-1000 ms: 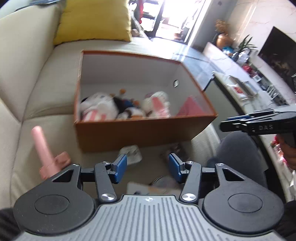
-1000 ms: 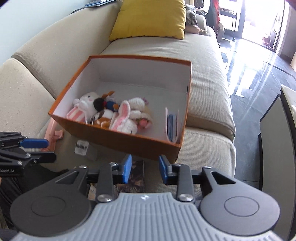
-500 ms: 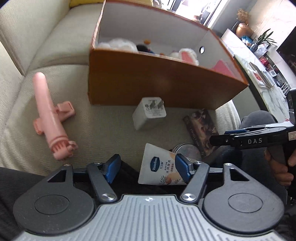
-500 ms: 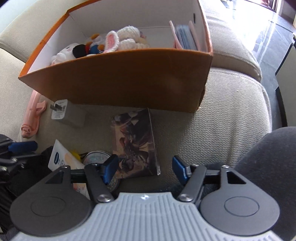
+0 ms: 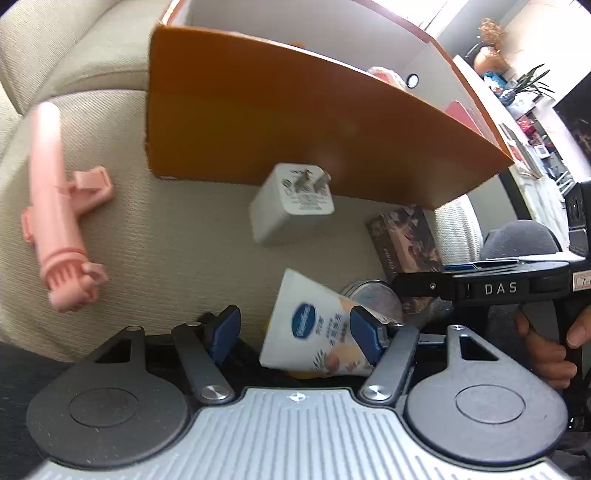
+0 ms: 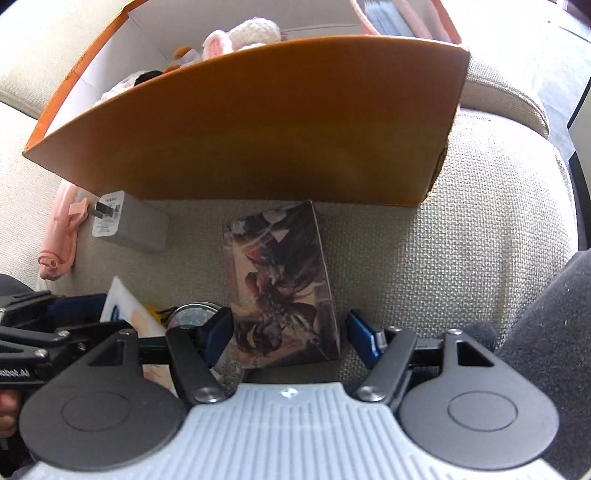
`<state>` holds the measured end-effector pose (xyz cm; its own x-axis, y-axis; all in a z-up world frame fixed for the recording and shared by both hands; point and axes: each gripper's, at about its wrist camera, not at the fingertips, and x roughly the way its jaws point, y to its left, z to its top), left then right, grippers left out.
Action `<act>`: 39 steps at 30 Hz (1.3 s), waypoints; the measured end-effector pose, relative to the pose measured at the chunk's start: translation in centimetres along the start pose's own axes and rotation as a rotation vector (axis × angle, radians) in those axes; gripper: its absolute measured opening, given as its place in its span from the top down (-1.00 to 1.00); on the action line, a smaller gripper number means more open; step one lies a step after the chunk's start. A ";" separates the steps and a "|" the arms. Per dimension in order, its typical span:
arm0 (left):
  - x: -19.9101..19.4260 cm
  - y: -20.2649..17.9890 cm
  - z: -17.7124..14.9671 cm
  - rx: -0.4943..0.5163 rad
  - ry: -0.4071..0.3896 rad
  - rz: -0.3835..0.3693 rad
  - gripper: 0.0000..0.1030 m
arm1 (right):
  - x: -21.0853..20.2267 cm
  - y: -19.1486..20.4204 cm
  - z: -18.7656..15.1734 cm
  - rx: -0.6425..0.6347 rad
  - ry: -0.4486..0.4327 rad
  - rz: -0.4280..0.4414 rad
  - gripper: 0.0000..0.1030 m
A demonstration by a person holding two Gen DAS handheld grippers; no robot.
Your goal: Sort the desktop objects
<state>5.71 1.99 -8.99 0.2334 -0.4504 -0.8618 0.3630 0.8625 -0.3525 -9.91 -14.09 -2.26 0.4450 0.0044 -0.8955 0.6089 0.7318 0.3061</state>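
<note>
An orange box (image 5: 295, 122) (image 6: 258, 129) with plush toys (image 6: 240, 35) stands on the beige sofa. In front of it lie a white charger (image 5: 291, 206) (image 6: 127, 225), a pink massager (image 5: 59, 236) (image 6: 59, 236), a white cream tube (image 5: 314, 328) (image 6: 120, 302), a round tin (image 5: 373, 297) (image 6: 192, 312) and a dark picture card box (image 5: 404, 243) (image 6: 280, 284). My left gripper (image 5: 295, 332) is open, its jaws around the tube's end. My right gripper (image 6: 290, 334) is open, its jaws on either side of the card box's near end.
Sofa cushion (image 6: 461, 221) extends right of the card box. The person's grey-clad leg (image 6: 554, 325) is at lower right. A TV cabinet with plants (image 5: 524, 85) stands far right in the left wrist view.
Both grippers have lowered and moved closer to the objects in front of the box. The left now brackets the cream tube, the right brackets the card box. Both stay open.
</note>
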 end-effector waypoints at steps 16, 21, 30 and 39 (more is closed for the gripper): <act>-3.1 -0.6 -0.8 0.058 -0.087 0.008 0.79 | -1.8 0.8 -1.7 -0.042 0.011 -0.025 -0.27; -3.8 -0.6 -0.8 0.069 -0.090 -0.012 0.81 | -1.5 0.9 -2.3 -0.051 0.017 -0.030 -0.28; -5.6 -1.9 -2.1 0.131 -0.113 -0.092 0.83 | -1.5 0.8 -3.8 -0.035 0.005 -0.005 -0.26; -5.0 -2.5 -3.4 0.146 -0.097 -0.087 0.83 | -0.8 0.4 -2.1 -0.037 -0.018 0.005 -0.27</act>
<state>0.61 2.87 -5.03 0.2787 -0.5484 -0.7884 0.5109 0.7798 -0.3618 -11.40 -12.32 -2.09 0.4598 -0.0042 -0.8880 0.5819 0.7568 0.2978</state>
